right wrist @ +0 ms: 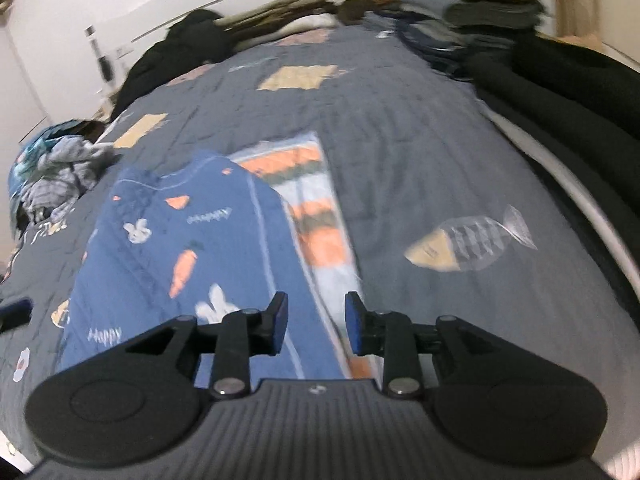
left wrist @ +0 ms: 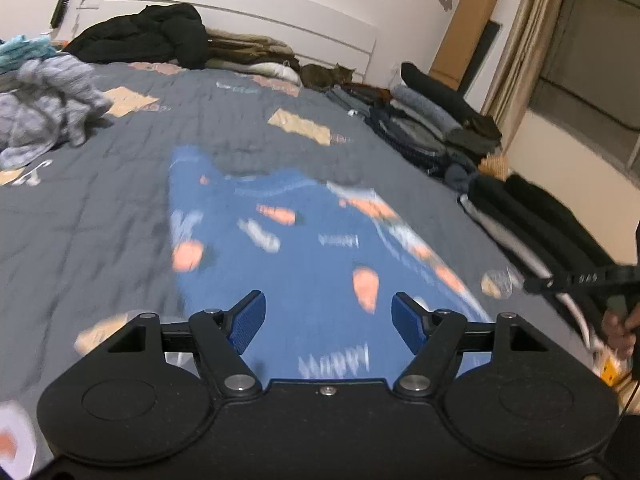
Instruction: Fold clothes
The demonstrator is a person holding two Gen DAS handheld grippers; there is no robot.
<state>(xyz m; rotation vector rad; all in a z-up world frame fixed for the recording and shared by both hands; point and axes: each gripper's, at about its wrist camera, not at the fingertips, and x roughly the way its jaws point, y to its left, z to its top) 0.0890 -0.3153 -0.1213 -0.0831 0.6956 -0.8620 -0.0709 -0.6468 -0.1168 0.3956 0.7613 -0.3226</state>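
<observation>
A blue garment [left wrist: 304, 240] printed with carrots and rabbits lies flat on the grey quilted bedspread [left wrist: 100, 200]. In the right wrist view the same blue garment [right wrist: 208, 248] shows a striped orange and white lining [right wrist: 316, 216] along its right edge. My left gripper [left wrist: 328, 322] hovers above the garment's near end, jaws wide apart with nothing between the blue pads. My right gripper [right wrist: 316, 322] hangs over the garment's right edge, jaws apart, and the cloth lies below them and not pinched. The right gripper's black tip [left wrist: 568, 278] reaches in at the left wrist view's right edge.
A crumpled grey pile of clothes [left wrist: 44, 116] lies at the left. Folded dark stacks [left wrist: 440, 124] line the right side of the bed. A black jacket [left wrist: 152, 36] and a cat [left wrist: 326, 76] rest by the headboard. A person's hand [left wrist: 620, 328] shows at right.
</observation>
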